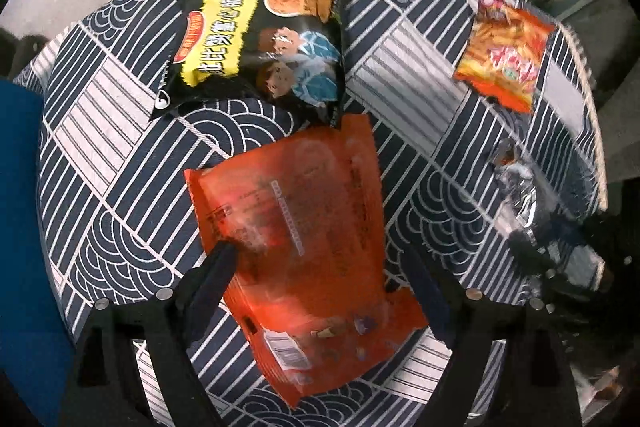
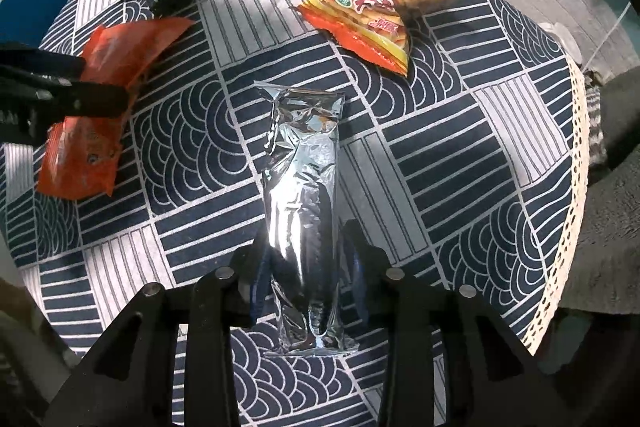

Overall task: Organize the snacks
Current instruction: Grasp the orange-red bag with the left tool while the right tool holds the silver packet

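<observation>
- Four snack packets are counted on the round tabletop (image 2: 460, 155), which is covered by a navy-and-white patterned cloth: one black packet (image 1: 256, 47), one plain orange-red packet (image 1: 304, 251), one orange packet printed with fries (image 2: 384, 7) and one silver foil packet (image 2: 304, 211).
- Two grippers are seen, one in each wrist view.
- In the left wrist view, the left gripper (image 1: 320, 267) is spread wide, with one of the fingers (image 1: 216, 275) on each side of the orange-red packet. The left finger lies at or over the packet's left edge; the right finger stands just beside its right edge. Whether the packet is pinched cannot be told; the fingers appear released.
- The orange-red packet lies lengthwise between those fingers, with its far end just short of the black packet.
- In the right wrist view, the right gripper (image 2: 308, 259) is drawn in closely around the silver foil packet, whose lower half is flanked by both fingers (image 2: 360, 251); it appears grasped.
- The silver packet lies lengthwise along the fingers near the tabletop's middle, its far end extending well past the fingertips.
- The fries packet is seen at the far right of the tabletop, well apart from both grippers.
- The black packet is seen at the far left.
</observation>
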The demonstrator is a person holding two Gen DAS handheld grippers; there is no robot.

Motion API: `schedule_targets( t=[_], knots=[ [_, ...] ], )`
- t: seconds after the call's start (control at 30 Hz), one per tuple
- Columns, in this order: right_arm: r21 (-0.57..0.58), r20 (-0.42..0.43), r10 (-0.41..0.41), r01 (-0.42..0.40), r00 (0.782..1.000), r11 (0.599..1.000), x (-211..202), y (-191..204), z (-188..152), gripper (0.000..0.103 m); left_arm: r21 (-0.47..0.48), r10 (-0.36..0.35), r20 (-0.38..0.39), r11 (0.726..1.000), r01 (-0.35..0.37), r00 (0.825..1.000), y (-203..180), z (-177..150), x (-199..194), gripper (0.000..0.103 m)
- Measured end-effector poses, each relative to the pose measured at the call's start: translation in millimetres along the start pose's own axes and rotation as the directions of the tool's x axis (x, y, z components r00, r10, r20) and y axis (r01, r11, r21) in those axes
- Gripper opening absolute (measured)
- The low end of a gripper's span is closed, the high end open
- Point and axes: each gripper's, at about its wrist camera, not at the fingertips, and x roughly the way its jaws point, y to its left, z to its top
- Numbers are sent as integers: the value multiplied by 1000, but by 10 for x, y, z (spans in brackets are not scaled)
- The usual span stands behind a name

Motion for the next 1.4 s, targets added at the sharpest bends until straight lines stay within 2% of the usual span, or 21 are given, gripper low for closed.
schedule_targets(
  t=[0.17,0.2,0.27,0.33,0.37,0.7,0.73,0.77,0.83,0.9,1.0,1.07,1.1,1.13,1.17,1.27,1.4],
  knots=[
    [8,16,-14,14,1000,1000,-3,-62,40,36,113,29,20,993,-31,999,-177,-132,92,87],
    [7,17,-18,18,1000,1000,-4,-66,45,36,128,38,24,991,-41,999,-201,-165,101,84],
    [-2,12,-27,27,1000,1000,-3,-69,64,36,153,62,42,986,-68,997,-234,-211,97,72],
    [-6,8,-31,31,999,1000,-21,-60,82,29,166,50,45,985,-57,998,-235,-244,86,66],
    [-9,8,-35,35,999,999,-33,-61,88,29,170,43,46,984,-50,998,-231,-276,54,63],
    [-10,25,-39,40,999,999,-281,10,183,28,253,4,81,967,-24,997,6,-386,-201,45],
    [-14,27,-45,46,999,999,-311,20,197,28,258,-7,83,966,-15,996,34,-406,-237,37],
    [-17,32,-47,47,998,999,-348,35,213,28,262,-22,86,965,-1,996,63,-411,-284,22],
    [-20,45,-46,47,998,999,-444,82,247,28,276,-18,103,961,-11,995,106,-442,-373,19],
    [-17,52,-42,43,998,999,-502,112,292,28,283,-14,114,959,-19,993,137,-467,-401,19],
    [-20,52,-43,44,998,999,-553,178,344,28,277,-18,79,961,-5,997,196,-465,-346,26],
    [-28,51,-42,43,998,999,-584,244,375,28,260,1,56,965,-16,998,280,-488,-275,57],
    [-33,49,-40,42,998,999,-592,276,393,28,252,19,51,967,-31,999,318,-498,-237,64],
    [-39,48,-40,41,998,998,-585,328,411,28,248,33,53,968,-45,998,339,-510,-218,75],
    [-43,46,-39,41,998,998,-578,356,430,28,240,54,58,969,-66,997,366,-513,-188,77],
    [-52,40,-35,37,999,998,-542,405,498,28,218,44,50,974,-54,998,464,-515,-135,81],
    [-53,32,-30,31,999,998,-516,444,563,28,218,69,44,973,-77,997,427,-417,-9,81]
  ],
)
